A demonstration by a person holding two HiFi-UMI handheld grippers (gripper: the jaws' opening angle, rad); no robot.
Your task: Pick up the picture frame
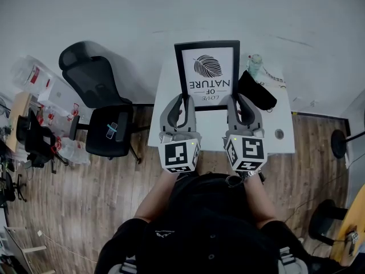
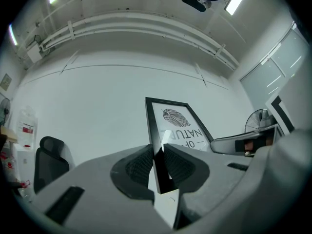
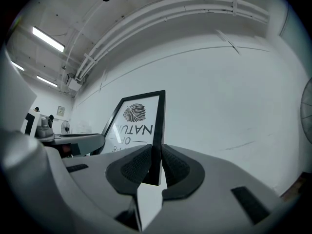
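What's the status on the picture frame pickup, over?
Left gripper, right gripper shut on side edges of black rectangular picture frame. Frame upright. Black bag close right, not blocking.

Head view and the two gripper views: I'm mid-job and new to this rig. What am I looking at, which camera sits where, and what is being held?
There is no robot arm here. A person holds a two-jaw gripper in each hand. The head view looks steeply down from the person's head, so both tools show from above, each with a marker cube at its back. The other two views ride on the grippers and look along their jaws. On the white table lie a black pouch and what looks like a clear bottle. A black office chair stands to the table's left. The left gripper is clamped on the left side of the picture frame, and the right gripper on its right side. Each gripper view shows the black edge pinched between ribbed pads. Whether the frame has left the table, I can't tell.
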